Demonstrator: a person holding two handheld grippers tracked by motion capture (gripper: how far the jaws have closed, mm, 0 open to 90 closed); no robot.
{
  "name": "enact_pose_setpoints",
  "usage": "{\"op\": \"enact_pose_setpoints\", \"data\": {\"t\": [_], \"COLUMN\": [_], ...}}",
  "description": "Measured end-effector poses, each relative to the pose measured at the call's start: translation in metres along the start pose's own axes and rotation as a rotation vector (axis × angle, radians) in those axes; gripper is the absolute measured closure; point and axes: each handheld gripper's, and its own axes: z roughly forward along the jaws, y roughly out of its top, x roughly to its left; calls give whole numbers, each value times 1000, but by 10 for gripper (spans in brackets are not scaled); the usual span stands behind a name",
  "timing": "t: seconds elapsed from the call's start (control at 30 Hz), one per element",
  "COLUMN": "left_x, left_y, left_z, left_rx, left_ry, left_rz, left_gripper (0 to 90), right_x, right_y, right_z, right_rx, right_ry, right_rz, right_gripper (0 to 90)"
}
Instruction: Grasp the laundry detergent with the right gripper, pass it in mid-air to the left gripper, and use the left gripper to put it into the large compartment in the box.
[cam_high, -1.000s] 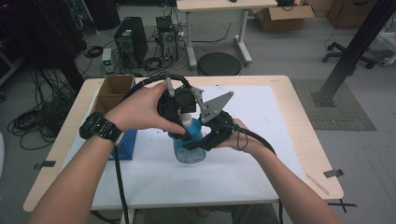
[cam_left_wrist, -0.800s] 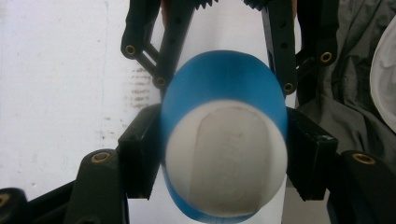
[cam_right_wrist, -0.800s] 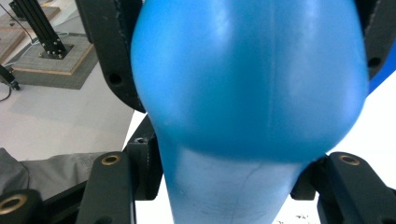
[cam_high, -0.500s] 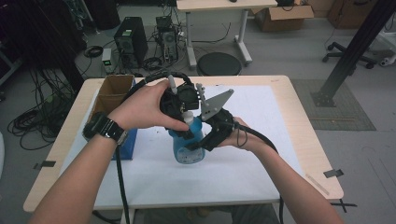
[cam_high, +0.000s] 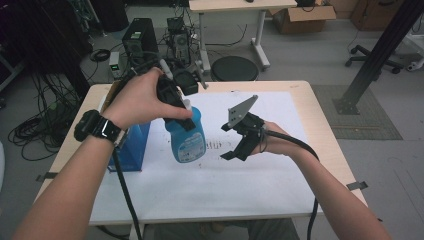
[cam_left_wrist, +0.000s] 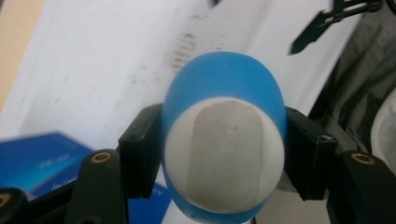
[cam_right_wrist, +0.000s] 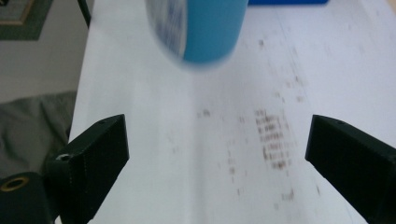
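A blue bottle (cam_high: 186, 137) with a white top hangs a little above the white sheet (cam_high: 280, 175), tilted. My left gripper (cam_high: 184, 116) is shut on its neck; in the left gripper view the black pads (cam_left_wrist: 140, 156) press both sides of the blue bottle (cam_left_wrist: 224, 88) just below the white top. My right gripper (cam_high: 227, 142) is off to the right of the bottle. Its jaws have just been opening and stand wide, with nothing between them. In the right gripper view my right gripper (cam_right_wrist: 217, 154) faces the bottle's base (cam_right_wrist: 205, 28) over the smudged sheet.
A blue box (cam_high: 132, 150) lies on the table's left side, beside the bottle. The sheet covers most of the wooden table (cam_high: 330, 130) and bears dark smudges (cam_high: 215, 146). Computers, cables and a stool stand on the floor beyond the far edge.
The right gripper has let go of the bottle, opened and drawn away to the right. The left gripper has raised the bottle and shifted it left.
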Motion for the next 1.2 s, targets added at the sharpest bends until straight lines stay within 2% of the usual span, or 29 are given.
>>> {"op": "enact_pose_setpoints", "data": {"t": [0.07, 0.1, 0.17, 0.2, 0.23, 0.3, 0.33, 0.37, 0.5, 0.53, 0.73, 0.97, 1.2], "left_x": [9, 14, 20, 26, 29, 38, 40, 45, 61, 63, 83, 102, 112], "left_y": [-3, -5, -9, -12, -14, -20, -22, -26, -40, -43, -66, -92, -108], "left_z": [-9, -14, -22, -29, -32, -42, -45, -50, -66, -69, -86, -95, -95], "left_rx": [-2, -13, -16, -18, -22, -28, -30, -37, -54, -57, -60, -62, -35], "left_ry": [20, 33, 56, 75, 85, 112, 115, 127, 180, 190, 251, 298, 350], "left_rz": [-88, -149, -219, -287, -317, -418, -436, -487, -648, -669, -808, -933, -1005], "left_gripper": [381, 381, 381, 381, 381, 381, 381, 381, 381, 381, 381, 381, 381], "right_x": [-2, -3, -6, -8, -9, -12, -14, -14, -17, -18, -19, -21, -21], "right_y": [-8, -11, -18, -21, -27, -33, -38, -40, -53, -57, -66, -73, -79], "right_z": [-6, -8, -16, -18, -22, -26, -30, -31, -39, -42, -51, -57, -62], "right_rx": [33, 46, 91, 109, 153, 192, 220, 229, 296, 314, 342, 394, 422], "right_ry": [-24, -36, -52, -59, -73, -86, -99, -104, -144, -156, -185, -190, -187], "right_rz": [10, 14, 18, 19, 19, 24, 24, 26, 32, 32, 42, 48, 46], "right_gripper": [67, 67, 75, 74, 74, 75, 75, 75, 78, 79, 85, 82, 79]}}
